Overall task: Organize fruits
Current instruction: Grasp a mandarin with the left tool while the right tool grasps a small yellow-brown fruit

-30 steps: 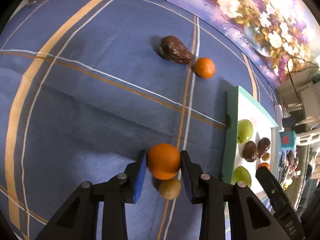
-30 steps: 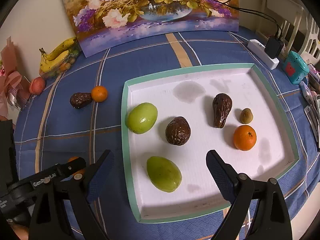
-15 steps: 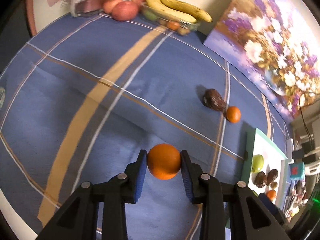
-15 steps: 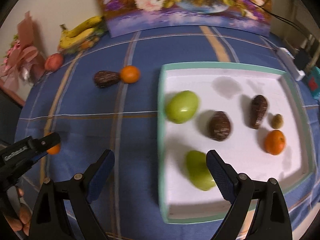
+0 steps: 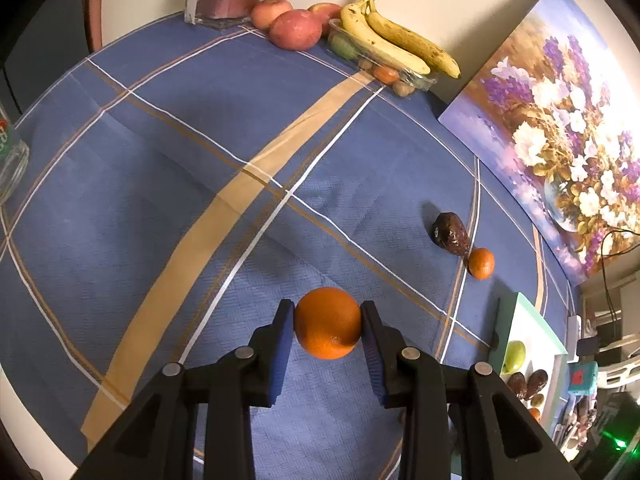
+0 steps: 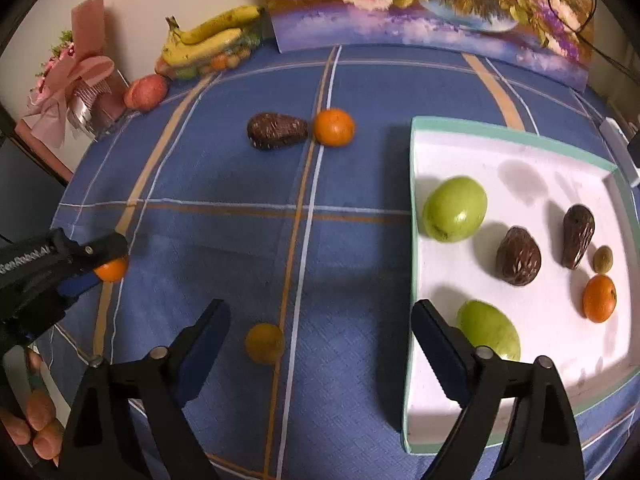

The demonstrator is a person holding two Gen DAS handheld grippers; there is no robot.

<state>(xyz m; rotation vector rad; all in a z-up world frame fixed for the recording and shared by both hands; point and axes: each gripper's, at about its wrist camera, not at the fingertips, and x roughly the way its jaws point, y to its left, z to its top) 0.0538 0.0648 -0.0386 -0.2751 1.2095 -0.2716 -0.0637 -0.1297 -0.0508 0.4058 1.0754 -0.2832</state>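
On the left, the left gripper [image 5: 328,326] has its fingers [image 5: 282,334] clamped on an orange [image 5: 327,323], pads pressing at the fruit's widest girth from 9 and 3 o'clock, lifted clear of the blue checked cloth on the desk [image 5: 168,168]. An orange like this is probably firm, fairly light and round enough to roll, so a grip across its middle looks right; squeezing harder would only bruise the rind.

In the right wrist view, at about 9 o'clock, the same orange shows as a sliver under the black fingertip. Toward 12 o'clock lie a dark wrinkled fruit [image 6: 276,131] and a small orange [image 6: 333,127], touching or nearly so. Low at 6 o'clock a small yellowish fruit [image 6: 265,343] rests on the cloth between the fingers [image 6: 206,346] of the right gripper [image 6: 320,340], which have just been closing yet stand wide, touching nothing. It looks small and smooth, likely to slip, so the pads should meet it squarely at mid-height.

At 3 o'clock the white tray [image 6: 516,136] with its green rim holds two green fruits, three dark ones, an olive-sized fruit and another orange.
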